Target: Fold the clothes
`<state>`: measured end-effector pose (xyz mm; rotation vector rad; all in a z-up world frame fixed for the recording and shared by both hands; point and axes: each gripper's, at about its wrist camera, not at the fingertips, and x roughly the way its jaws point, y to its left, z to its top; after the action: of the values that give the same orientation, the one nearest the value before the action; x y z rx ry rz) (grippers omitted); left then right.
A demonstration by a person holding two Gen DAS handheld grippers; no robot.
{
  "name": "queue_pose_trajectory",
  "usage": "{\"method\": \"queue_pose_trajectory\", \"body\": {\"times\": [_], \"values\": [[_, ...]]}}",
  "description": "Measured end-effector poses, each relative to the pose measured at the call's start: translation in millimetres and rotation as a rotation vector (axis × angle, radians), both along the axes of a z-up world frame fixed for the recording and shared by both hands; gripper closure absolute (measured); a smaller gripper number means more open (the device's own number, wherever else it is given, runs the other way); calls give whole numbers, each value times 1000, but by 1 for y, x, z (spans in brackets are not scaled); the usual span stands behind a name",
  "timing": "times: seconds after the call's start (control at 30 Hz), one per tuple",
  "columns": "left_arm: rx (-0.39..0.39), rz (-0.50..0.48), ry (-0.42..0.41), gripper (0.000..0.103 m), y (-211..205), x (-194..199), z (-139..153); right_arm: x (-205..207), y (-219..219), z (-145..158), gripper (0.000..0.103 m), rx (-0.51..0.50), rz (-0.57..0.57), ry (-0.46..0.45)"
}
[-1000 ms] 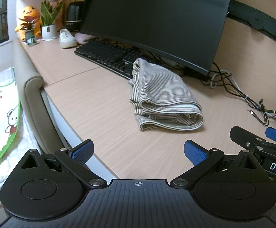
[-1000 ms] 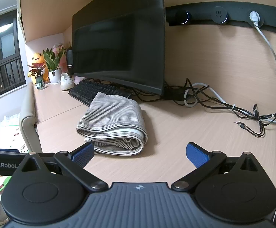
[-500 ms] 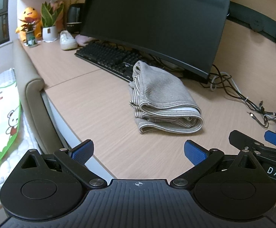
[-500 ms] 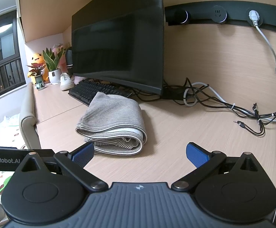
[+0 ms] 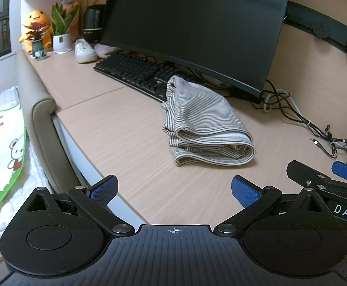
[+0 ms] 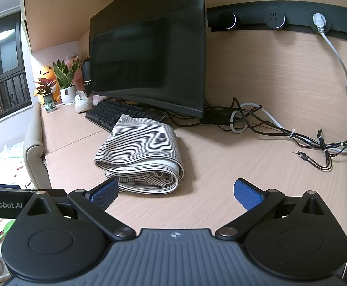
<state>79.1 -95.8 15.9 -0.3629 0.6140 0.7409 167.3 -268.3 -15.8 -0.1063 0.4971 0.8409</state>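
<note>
A grey-and-white striped garment [image 5: 204, 124] lies folded into a thick bundle on the wooden desk [image 5: 116, 128], its far end against the keyboard. It also shows in the right wrist view [image 6: 142, 152]. My left gripper [image 5: 173, 190] is open and empty, held back over the desk's front edge, apart from the garment. My right gripper [image 6: 175, 191] is open and empty, just in front of the bundle's near fold. The right gripper's body shows at the right edge of the left wrist view [image 5: 326, 181].
A black monitor [image 5: 194, 23] and keyboard [image 5: 135, 71] stand behind the garment. Tangled cables [image 6: 292, 135] lie at the back right. A white shoe [image 5: 84, 52], potted plants [image 5: 61, 31] and a yellow plush toy sit far left. A padded chair back [image 5: 42, 124] edges the desk.
Both grippers have drifted slightly; the view of the garment shifts a little. The garment has not moved and both grippers stay open.
</note>
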Motion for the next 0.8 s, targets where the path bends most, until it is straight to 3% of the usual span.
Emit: {"method": "queue_pose_trajectory", "body": {"times": [0.8], "values": [[-7,-10,1,0,-1,1,-2,0,1,-2,0,-8,-5,3]]}}
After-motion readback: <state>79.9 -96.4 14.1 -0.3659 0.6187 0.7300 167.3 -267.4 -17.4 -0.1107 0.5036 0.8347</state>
